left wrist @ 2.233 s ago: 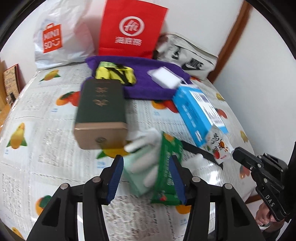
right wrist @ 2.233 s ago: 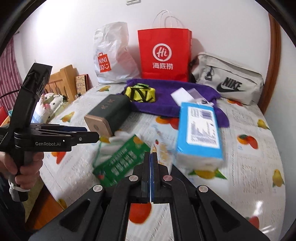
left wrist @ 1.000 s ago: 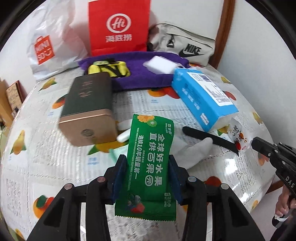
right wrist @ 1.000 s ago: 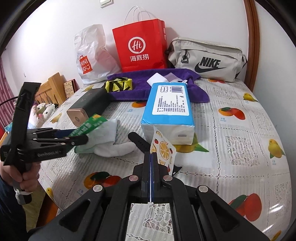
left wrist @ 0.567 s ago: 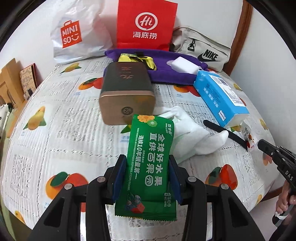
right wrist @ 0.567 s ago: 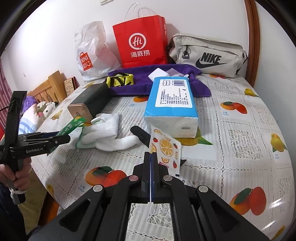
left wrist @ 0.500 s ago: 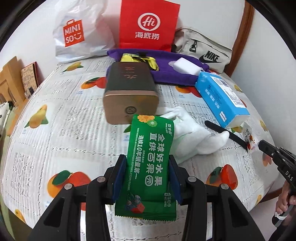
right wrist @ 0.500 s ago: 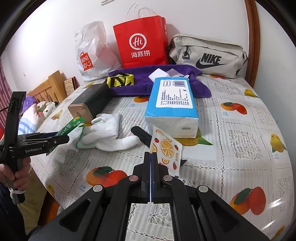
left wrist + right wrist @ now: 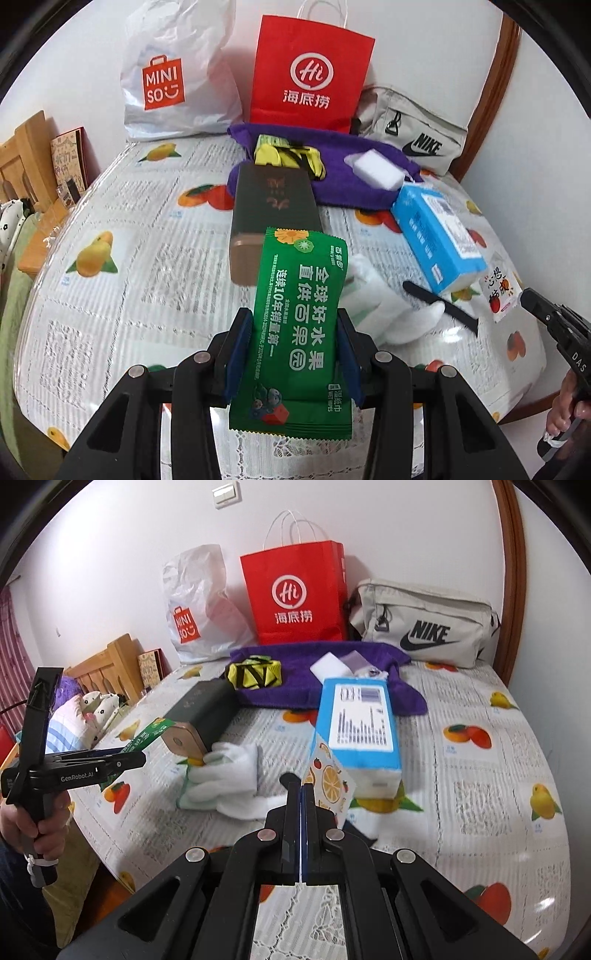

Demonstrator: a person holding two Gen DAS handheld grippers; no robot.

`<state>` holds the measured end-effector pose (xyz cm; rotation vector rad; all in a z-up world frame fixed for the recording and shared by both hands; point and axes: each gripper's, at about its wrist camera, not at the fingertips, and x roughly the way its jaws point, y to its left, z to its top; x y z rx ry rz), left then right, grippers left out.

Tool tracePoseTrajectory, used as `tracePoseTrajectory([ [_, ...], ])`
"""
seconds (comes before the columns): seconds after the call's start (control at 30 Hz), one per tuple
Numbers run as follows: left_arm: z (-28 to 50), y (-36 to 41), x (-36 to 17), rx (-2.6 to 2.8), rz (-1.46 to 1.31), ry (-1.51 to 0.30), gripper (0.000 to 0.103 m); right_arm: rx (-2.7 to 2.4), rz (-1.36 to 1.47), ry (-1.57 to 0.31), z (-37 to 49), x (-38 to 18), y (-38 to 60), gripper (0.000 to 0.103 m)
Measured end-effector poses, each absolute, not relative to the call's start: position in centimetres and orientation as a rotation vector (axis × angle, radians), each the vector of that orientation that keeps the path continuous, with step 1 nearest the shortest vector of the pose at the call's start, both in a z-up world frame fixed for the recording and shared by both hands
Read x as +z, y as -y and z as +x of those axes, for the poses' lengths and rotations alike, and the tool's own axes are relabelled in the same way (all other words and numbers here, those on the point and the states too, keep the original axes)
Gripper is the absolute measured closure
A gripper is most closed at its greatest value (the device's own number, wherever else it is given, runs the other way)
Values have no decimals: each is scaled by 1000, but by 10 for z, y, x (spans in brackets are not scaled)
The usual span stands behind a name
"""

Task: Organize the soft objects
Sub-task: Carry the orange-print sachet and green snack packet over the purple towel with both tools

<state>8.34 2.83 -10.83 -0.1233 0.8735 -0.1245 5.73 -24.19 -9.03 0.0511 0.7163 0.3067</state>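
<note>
While the left claw (image 9: 293, 354) clamps a green wet-wipes pack (image 9: 299, 325) between its blue pads, lifted clear of the table (image 9: 122, 280), the right claw (image 9: 301, 805) is pinched tight on a small fruit-print sachet (image 9: 328, 779). Just beyond the left claw lie a dark tin box (image 9: 271, 206) and white socks (image 9: 384, 306); a blue tissue pack (image 9: 360, 723) sits just ahead of the right claw.

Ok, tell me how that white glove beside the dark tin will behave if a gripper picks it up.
The white glove lies crumpled with limp fingers, so it will probably flop and drape. It looks like thin fabric, likely light. Its cuff touches the dark tin, which may get nudged.
</note>
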Motion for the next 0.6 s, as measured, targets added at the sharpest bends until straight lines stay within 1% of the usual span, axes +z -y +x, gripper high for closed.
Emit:
tracePoseTrajectory([
  [0.6, 131, -29, -63, -119, -136, -825, 61, 327, 25, -676, 112, -49, 239, 103],
])
